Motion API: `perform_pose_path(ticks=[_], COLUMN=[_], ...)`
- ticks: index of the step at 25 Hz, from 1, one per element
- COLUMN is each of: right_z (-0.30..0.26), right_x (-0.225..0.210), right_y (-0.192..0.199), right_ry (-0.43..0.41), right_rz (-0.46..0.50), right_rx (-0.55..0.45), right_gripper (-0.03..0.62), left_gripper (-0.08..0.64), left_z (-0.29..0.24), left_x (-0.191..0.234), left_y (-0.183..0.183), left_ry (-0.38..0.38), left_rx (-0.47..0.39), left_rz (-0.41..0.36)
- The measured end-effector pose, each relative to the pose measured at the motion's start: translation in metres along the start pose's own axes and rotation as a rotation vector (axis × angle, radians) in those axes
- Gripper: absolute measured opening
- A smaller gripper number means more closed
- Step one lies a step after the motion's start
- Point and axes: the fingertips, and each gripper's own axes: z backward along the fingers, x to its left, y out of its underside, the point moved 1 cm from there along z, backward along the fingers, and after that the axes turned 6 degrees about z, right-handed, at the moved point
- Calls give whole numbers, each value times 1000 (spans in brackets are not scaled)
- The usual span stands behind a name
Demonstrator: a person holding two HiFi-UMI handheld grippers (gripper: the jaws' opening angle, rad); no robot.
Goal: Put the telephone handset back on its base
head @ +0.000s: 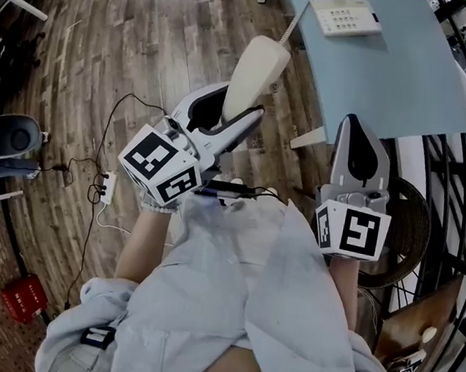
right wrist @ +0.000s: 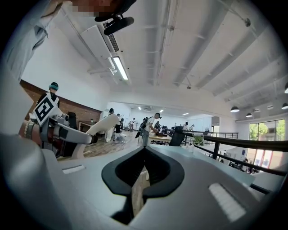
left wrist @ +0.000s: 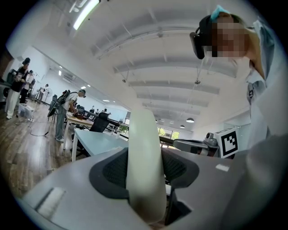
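Wood floor [head: 106,56] underfoot. Two tools: left tool [head: 235,110] pinches the one handset [head: 260,66] over the floor, short of the bench [head: 398,75]; right tool [head: 355,122] pressed together, empty. One base [head: 345,15] on the bench, seen in head view only.

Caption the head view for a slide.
Left tongs hold the handset, base on the table ahead; right tongs shut, empty.

Bare tabletop [head: 397,83] lies open before the telephone base [head: 345,15]; a railing [head: 454,166] hems the right.
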Motion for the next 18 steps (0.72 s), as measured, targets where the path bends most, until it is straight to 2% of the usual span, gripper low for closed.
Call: perform_pose_path(ticks=[11, 18], right_z=[2, -4], right_x=[26, 16], right_y=[-8, -6], right_ry=[84, 97], right_rz=[17, 36], right_rx=[19, 27], right_gripper=[6, 6], left_gripper=[213, 213], left_z=[12, 3], left_x=[24, 27], left_y=[-6, -8], left_ry=[71, 75], left_rx=[8, -8], left_rz=[-1, 13])
